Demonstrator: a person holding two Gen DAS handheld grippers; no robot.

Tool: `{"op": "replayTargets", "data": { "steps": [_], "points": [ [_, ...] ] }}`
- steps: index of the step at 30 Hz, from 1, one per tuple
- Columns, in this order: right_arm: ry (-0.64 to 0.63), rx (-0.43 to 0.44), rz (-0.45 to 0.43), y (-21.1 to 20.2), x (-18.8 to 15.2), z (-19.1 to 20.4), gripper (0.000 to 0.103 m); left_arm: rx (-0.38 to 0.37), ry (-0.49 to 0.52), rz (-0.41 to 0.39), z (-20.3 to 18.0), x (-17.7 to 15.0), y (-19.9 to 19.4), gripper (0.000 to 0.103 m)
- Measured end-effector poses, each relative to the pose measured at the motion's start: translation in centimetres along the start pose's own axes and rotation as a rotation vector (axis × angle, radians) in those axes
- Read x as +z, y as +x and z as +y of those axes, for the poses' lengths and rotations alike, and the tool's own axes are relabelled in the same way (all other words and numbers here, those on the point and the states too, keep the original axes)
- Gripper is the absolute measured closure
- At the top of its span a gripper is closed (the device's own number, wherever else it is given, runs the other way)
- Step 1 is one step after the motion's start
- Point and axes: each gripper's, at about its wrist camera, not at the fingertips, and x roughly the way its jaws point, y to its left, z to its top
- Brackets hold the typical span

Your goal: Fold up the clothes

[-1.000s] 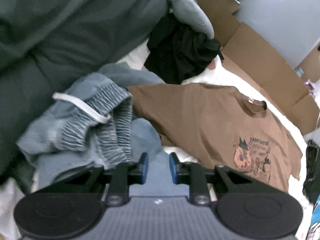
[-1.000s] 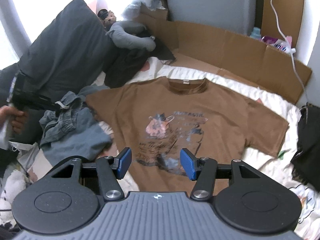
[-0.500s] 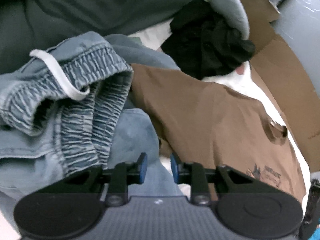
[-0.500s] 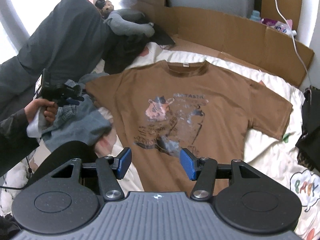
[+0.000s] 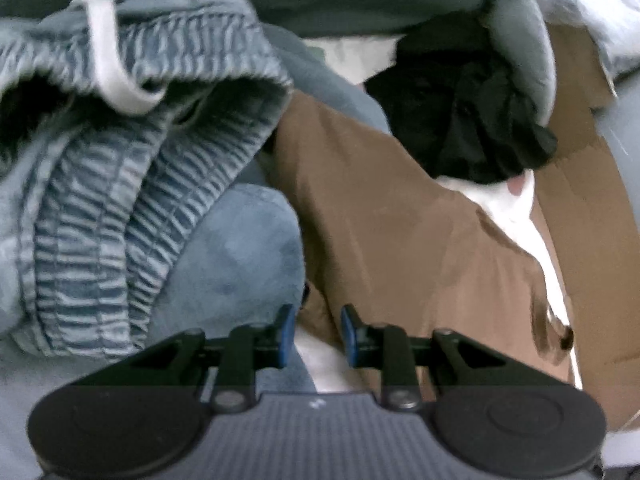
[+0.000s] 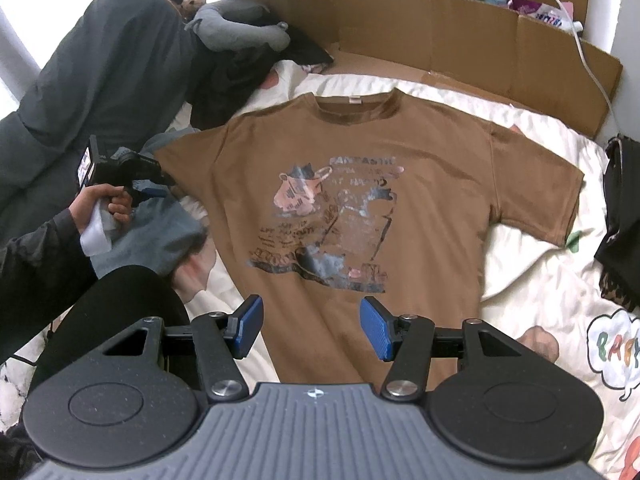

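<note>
A brown T-shirt [image 6: 360, 152] with a faded print lies spread flat, front up, on the white bed sheet [image 6: 540, 280]. My right gripper [image 6: 312, 328] hangs open above the shirt's bottom hem, nothing between its pads. A hand holds my left gripper [image 6: 162, 186] at the shirt's left sleeve. In the left wrist view the left gripper [image 5: 317, 330] stands narrowly open, low over the edge of the brown sleeve [image 5: 400, 240], where it meets the sheet. The pads do not press on the cloth.
Crumpled blue denim shorts [image 5: 132, 184] with a white drawstring lie just left of the sleeve. A black garment [image 5: 460, 128] and a grey plush toy [image 6: 236, 32] lie beyond, against a dark grey pillow [image 6: 100, 72]. Cardboard [image 6: 460, 40] lines the far side. Another dark garment [image 6: 620, 220] lies at the right.
The left gripper has sunk and rolled, coming from over the denim shorts to the brown sleeve's edge. The right gripper has dropped a little closer to the shirt's hem. Both openings look unchanged.
</note>
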Motion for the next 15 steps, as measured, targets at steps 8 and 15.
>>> {"op": "replayTargets", "data": {
  "steps": [8, 15],
  "points": [
    [0.011, -0.014, 0.013, 0.4, -0.6, -0.8, 0.042, -0.019, -0.141, -0.037, 1.2, -0.9, 1.5, 0.077],
    [0.003, -0.024, 0.028, 0.6, -1.2, -0.9, 0.042, -0.03, -0.152, -0.078, 1.5, -1.3, 2.6, 0.083]
  ]
}}
